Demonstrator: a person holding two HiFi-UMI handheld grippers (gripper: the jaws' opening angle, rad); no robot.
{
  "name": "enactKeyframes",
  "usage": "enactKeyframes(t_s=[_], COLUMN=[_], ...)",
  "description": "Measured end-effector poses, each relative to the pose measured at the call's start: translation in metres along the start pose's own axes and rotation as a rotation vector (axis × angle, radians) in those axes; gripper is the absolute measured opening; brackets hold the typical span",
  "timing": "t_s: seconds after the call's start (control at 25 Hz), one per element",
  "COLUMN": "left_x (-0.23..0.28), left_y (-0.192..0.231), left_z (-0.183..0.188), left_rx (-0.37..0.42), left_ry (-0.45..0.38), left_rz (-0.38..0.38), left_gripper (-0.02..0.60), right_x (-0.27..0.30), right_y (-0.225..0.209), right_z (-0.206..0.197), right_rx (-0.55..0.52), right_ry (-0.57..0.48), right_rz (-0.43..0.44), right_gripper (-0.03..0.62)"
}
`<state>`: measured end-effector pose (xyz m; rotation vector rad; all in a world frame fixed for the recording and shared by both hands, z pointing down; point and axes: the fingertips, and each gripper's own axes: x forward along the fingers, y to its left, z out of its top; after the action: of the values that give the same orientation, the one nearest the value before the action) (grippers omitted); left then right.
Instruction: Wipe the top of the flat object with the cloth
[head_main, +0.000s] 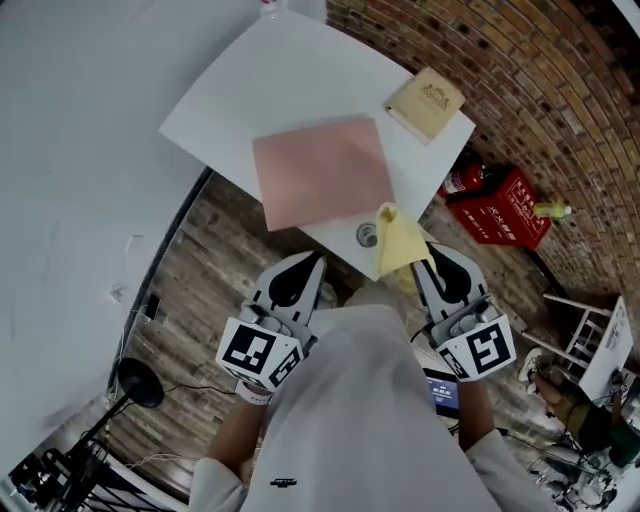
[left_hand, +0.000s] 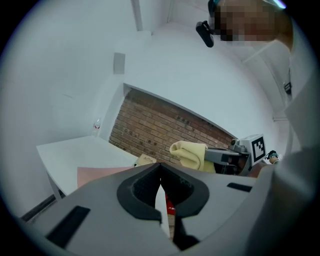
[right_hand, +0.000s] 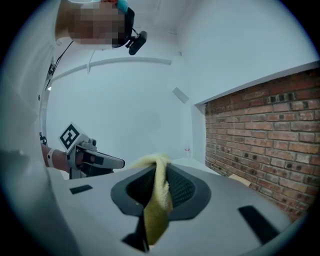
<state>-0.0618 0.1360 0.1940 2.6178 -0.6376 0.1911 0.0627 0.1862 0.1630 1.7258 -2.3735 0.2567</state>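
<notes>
Risks, biggest first:
- The pink sheet (head_main: 320, 170) is the flat thing to wipe. It lies loose on the white table (head_main: 230, 90), and its near corner looks at or just over the table edge. It looks thin, so a wipe pulled toward the person would likely drag it off. The left gripper (left_hand: 160, 167) is clenched on nothing and sits short of the table, so nothing pins the sheet
- The right gripper (right_hand: 159, 172) is clamped on the yellow cloth (head_main: 398, 238) with a narrow pinch. The cloth is in the air by the table's near corner, clear of the sheet. Friction on a hard stroke could pull it out of the jaws
- The cloth is bunched, not spread, so only a small patch would touch. If the gripper comes in too steep, the jaw tips may scrape the sheet instead of the cloth wiping it
- The tan box (head_main: 425, 103) sits near the far right corner, apart from the sheet. An overlong stroke that way could knock it
- The round fitting (head_main: 367, 235) in the tabletop is just beside the cloth and could snag it on the way in. Minor

Counts, big to small:
- table: 1
- pink sheet: 1
- red box (head_main: 500, 208) on the floor: 1
- grippers: 2
- tan box: 1
- cloth: 1
- round fitting: 1
- bottle (head_main: 268, 8) at the far edge, mostly cropped: 1
</notes>
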Motion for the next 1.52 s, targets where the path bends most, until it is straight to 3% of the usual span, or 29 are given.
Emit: enactKeyframes(t_s=[0.2,0.36,0.6,1.0,1.52], left_x=[0.008,0.017,0.034,0.095,0.144], left_y=[0.016,0.023,0.051,0.088,0.129], left_z=[-0.002,-0.007,-0.009,-0.044,-0.098], left_rx=[-0.042,-0.068,-0.089,-0.069,-0.111], left_ry=[0.010,0.016,0.026,0.163,0.262], left_rz=[-0.016,-0.013,0.052,0.091,0.202], left_gripper=[0.018,0.018,0.018,0.018,0.018], right_x=[0.003,0.013,0.047,0.127,0.227], right_y=[-0.013,-0.022,-0.041,-0.108,-0.128], right_z=[0.007,0.011,-0.002,-0.034,-0.103], right_rx=[0.006,-0.031,-0.065,-0.151,-0.492], right_ry=[0.009,0.022,0.054,0.132,0.225], right_rz=[-0.031,0.000,0.050,0.080,0.375], right_gripper=[0.063,0.063,0.063,0.063,0.063])
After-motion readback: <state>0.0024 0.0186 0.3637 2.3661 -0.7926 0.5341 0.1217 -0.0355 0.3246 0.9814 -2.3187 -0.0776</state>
